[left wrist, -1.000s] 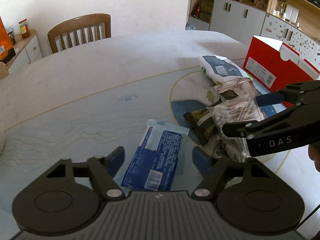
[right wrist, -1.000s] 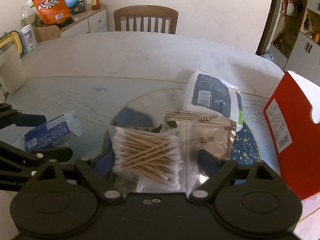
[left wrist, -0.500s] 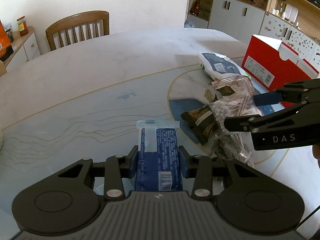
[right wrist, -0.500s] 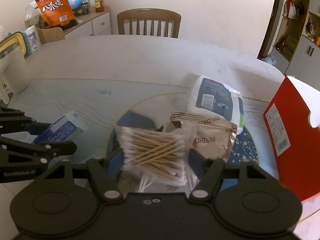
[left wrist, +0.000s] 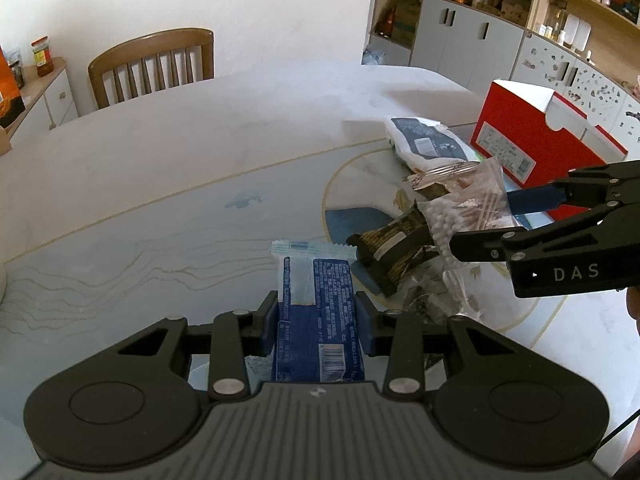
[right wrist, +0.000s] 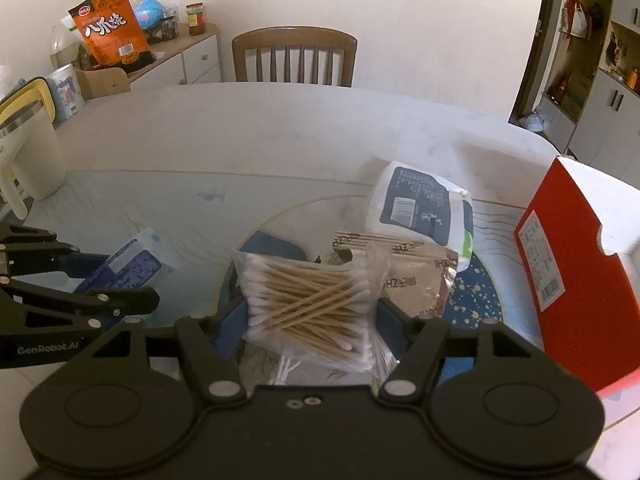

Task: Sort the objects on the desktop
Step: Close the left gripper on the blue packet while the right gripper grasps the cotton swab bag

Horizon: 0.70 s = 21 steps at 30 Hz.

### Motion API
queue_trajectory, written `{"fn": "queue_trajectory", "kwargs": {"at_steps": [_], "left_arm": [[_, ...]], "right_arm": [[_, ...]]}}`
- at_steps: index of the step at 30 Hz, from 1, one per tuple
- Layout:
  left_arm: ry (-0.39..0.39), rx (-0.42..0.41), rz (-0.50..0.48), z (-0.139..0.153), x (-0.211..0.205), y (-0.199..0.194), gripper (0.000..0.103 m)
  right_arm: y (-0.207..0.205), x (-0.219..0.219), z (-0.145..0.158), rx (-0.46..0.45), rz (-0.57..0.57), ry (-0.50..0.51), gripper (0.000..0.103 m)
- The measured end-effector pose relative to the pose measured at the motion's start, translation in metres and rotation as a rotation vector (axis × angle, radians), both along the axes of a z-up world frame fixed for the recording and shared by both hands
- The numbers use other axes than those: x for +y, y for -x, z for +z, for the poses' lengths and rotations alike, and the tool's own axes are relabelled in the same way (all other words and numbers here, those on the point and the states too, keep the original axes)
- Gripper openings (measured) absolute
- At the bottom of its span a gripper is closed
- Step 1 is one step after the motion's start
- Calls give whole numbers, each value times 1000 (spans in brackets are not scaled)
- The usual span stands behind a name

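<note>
A blue packet (left wrist: 316, 280) lies lengthwise between the fingers of my left gripper (left wrist: 318, 312), whose pads press on both its sides. From the right wrist view the same packet (right wrist: 140, 260) shows in the left gripper (right wrist: 116, 280). My right gripper (right wrist: 312, 312) is shut on a clear bag of cotton swabs (right wrist: 308, 292). That bag (left wrist: 460, 216) and the right gripper (left wrist: 492, 220) also appear at the right of the left wrist view. Both grippers point down at the table.
Behind the swabs lie a brown foil sachet (right wrist: 416, 280) and a white and dark-blue pack (right wrist: 416, 204). A dark snack bar (left wrist: 392, 248) lies beside the blue packet. An open red box (right wrist: 572, 264) stands on the right, a cream jug (right wrist: 28, 152) on the left and a wooden chair (right wrist: 294, 58) beyond the table.
Both grippers have gone from open to shut. The left closed on the blue packet, which now stands straight between its fingers, and the right closed on the cotton swab bag.
</note>
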<state>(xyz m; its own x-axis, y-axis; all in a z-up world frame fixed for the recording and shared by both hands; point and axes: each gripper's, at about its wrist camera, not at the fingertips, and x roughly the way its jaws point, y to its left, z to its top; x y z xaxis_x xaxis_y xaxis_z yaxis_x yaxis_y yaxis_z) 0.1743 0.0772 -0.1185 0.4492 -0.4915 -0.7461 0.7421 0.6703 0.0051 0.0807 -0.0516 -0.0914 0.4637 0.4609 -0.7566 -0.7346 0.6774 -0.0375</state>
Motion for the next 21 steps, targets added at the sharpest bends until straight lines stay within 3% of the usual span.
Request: {"fn": "queue_trajectory", "kwargs": {"at_steps": [21], "left_arm": [[50, -21, -25, 31, -21, 32, 37]], "right_arm": [[4, -35, 28, 13, 9, -56, 69]]}}
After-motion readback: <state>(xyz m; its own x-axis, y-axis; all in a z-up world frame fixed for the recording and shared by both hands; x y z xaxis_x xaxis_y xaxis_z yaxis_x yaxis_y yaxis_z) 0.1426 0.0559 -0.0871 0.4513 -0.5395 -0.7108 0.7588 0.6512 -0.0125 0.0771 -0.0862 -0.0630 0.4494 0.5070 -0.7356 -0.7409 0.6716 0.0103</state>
